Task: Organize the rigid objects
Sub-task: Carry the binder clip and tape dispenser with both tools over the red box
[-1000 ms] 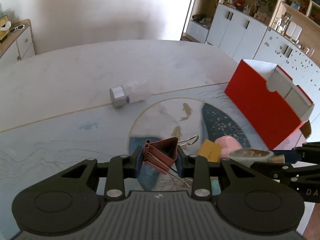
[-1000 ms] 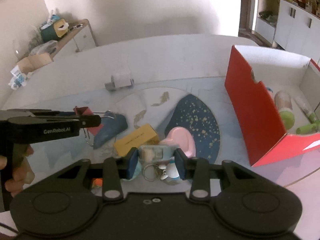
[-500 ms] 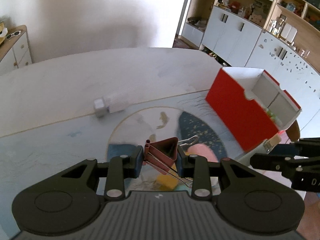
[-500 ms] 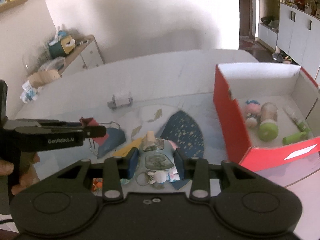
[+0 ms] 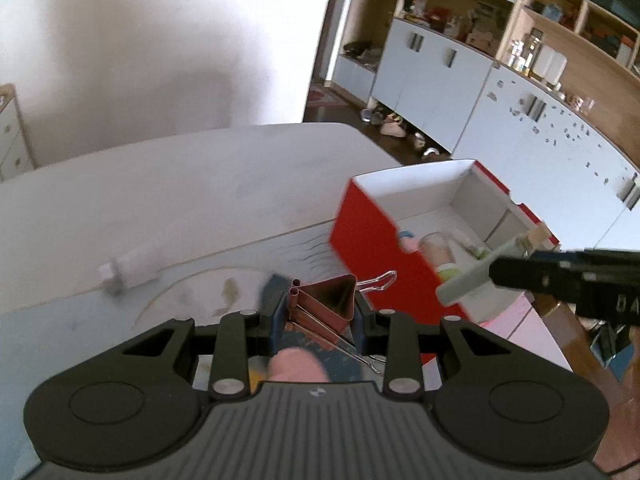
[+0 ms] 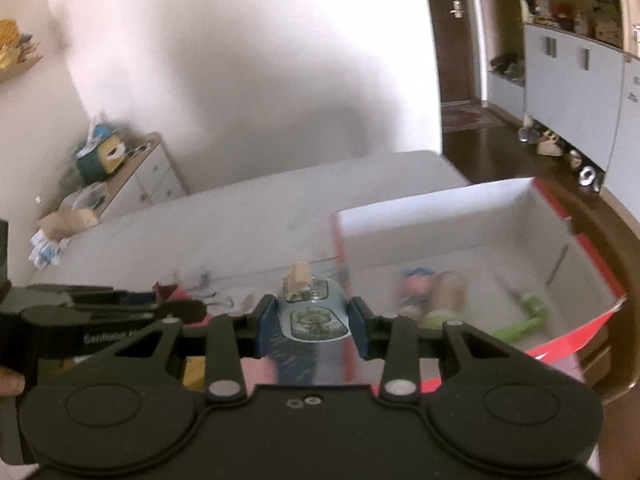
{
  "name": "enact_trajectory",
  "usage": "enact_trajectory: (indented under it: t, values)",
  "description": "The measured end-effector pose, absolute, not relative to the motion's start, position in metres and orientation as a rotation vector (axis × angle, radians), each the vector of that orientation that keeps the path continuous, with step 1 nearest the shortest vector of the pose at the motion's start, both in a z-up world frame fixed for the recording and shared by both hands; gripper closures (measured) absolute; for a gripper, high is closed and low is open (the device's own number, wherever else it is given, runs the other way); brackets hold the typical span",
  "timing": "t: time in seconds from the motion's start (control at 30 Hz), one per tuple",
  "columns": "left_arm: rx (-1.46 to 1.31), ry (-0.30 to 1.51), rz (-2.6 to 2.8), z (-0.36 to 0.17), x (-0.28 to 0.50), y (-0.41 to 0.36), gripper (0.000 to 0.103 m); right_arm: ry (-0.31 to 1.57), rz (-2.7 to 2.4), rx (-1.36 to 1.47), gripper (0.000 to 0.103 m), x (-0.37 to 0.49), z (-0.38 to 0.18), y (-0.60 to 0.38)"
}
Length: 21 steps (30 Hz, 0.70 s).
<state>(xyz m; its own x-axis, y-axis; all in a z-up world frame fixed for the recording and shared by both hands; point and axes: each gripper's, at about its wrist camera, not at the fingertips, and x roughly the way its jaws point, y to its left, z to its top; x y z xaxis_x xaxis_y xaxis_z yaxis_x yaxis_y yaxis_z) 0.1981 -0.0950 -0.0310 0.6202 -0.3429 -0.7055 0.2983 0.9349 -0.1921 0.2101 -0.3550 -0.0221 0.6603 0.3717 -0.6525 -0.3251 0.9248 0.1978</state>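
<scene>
In the left wrist view the left gripper sits at lower centre of the frame, its blue pads pressed against the sides of a dark red binder clip, whose wire handles stick out toward the right and toward the camera. The clip is lifted above the table, with a pink object blurred on the patterned mat just below it. At centre right stands the red box, open at the top, white inside, holding a few blurred items. The right gripper enters from the right edge, carrying a pale blue flat thing over the box's near corner.

In the right wrist view the right gripper at lower centre is closed narrowly on a pale blue keychain gadget with a beige tab at its far end. The red box fills the right half of the frame, a green tube and a pink toy lying blurred on its floor. The left gripper shows at middle left with the binder clip at its tip
</scene>
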Motion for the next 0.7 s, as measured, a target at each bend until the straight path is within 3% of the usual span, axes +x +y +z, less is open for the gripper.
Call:
enact_trajectory:
  t: [0.7]
  values:
    - [0.015,0.867,-0.439,-0.033,0.247,-0.261,0.071,0.853,0.234,0.052,0.065,0.295,-0.071,-0.482]
